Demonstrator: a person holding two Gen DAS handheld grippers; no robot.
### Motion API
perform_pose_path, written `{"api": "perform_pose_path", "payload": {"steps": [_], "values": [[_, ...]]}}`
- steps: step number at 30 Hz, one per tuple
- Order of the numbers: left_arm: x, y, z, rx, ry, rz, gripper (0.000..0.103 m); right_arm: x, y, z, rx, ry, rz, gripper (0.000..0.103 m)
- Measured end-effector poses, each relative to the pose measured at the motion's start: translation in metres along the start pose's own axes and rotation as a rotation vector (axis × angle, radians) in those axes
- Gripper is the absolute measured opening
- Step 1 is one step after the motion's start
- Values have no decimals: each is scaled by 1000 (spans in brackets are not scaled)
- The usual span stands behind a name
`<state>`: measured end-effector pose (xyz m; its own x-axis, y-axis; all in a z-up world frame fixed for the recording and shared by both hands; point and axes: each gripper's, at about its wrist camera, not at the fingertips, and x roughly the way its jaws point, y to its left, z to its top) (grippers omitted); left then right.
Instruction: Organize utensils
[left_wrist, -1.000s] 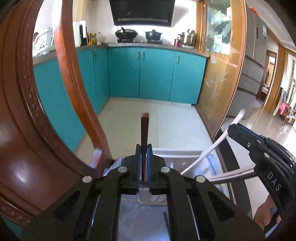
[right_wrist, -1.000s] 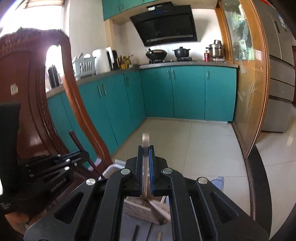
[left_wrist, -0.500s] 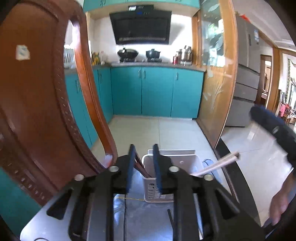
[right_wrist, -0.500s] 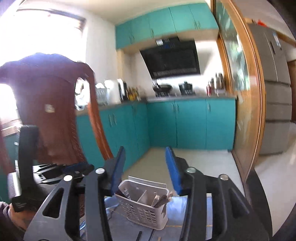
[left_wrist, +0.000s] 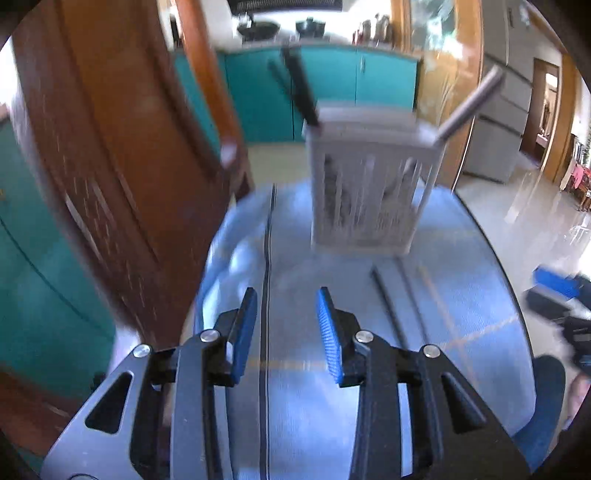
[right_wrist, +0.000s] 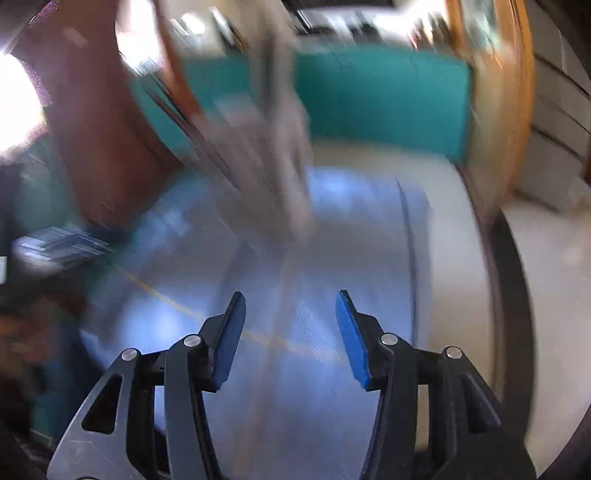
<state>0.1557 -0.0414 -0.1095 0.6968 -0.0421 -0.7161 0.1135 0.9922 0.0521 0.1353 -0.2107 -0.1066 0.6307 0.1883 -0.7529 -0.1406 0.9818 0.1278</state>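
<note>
Left gripper (left_wrist: 286, 328) fingers spread, nothing between; utensil caddy (left_wrist: 369, 192) ahead, dark chopstick (left_wrist: 266, 295) lying between pads. Right gripper (right_wrist: 290, 328) fingers spread, empty; view blurred.

White slotted caddy (left_wrist: 369, 192), blue tablecloth (left_wrist: 461, 295)

This is a kitchen in a home. Teal cupboards (left_wrist: 325, 92) stand along the far wall. Pots (left_wrist: 258, 29) sit on top of the cupboards. A big grey fridge (left_wrist: 495, 122) stands to the right of the cupboards. A brown wooden chair (left_wrist: 122, 155) stands left of them.
</note>
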Motion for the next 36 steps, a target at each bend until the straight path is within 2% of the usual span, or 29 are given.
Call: {"api": "perform_pose_path", "payload": {"steps": [2,5,14,16,18,20,29,36], "values": [[3,0,-10,6,25,-6,34,31,1,-10,31,107,-38,50],[1,0,-22,31,46,-9,34,54,7,-11,70,167,-28,51],[5,-1,-34,37,89,-16,39,73,46,-5,-38,173,-102,52],[6,-3,-35,37,96,-19,39,74,50,-5,-52,162,-115,46],[9,-5,-37,44,102,-22,41,72,51,-5,-51,153,-118,23],[10,-8,-38,49,109,-24,41,72,50,-4,-40,155,-113,7],[18,-14,-39,52,132,-35,41,59,18,-5,143,154,-66,6],[27,-17,-41,34,164,-51,42,54,10,-2,165,153,-70,6]]}}
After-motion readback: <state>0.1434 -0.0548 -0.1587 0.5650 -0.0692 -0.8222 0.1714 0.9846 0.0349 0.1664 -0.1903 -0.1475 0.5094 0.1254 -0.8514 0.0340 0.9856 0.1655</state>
